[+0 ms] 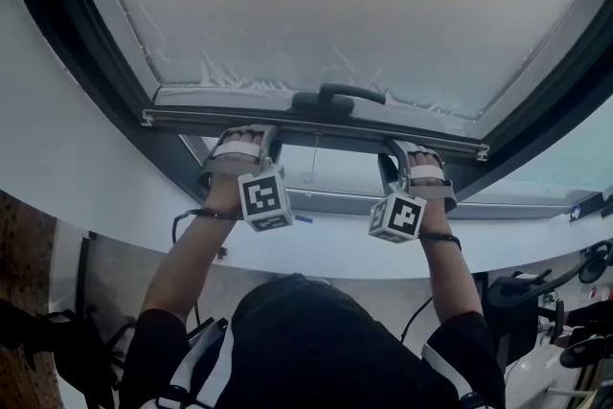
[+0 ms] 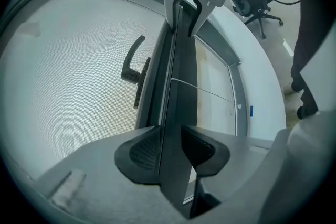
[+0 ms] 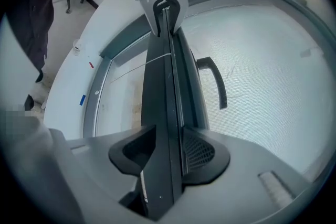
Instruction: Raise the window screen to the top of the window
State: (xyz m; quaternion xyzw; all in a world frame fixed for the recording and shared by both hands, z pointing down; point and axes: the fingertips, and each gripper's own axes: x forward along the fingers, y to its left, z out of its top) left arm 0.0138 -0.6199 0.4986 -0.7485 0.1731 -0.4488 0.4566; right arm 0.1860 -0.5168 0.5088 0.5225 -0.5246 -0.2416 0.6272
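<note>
The window screen (image 1: 335, 5) is a pale mesh in a dark frame, with a black handle (image 1: 340, 94) at the middle of its bottom bar (image 1: 316, 131). My left gripper (image 1: 244, 144) grips that bar left of the handle and my right gripper (image 1: 414, 153) grips it to the right. In the left gripper view the bar (image 2: 176, 86) runs between the pads of my left gripper (image 2: 170, 149), which press on both sides. In the right gripper view my right gripper (image 3: 168, 152) clamps the bar (image 3: 165, 92) the same way. Below the bar the window pane (image 1: 335, 172) shows.
The dark outer window frame (image 1: 86, 62) curves around the screen, set in a white wall (image 1: 57, 158). A small blue mark (image 1: 304, 219) sits on the sill. An office chair (image 2: 257, 5) stands on the floor behind. Dark equipment (image 1: 575, 302) is at the lower right.
</note>
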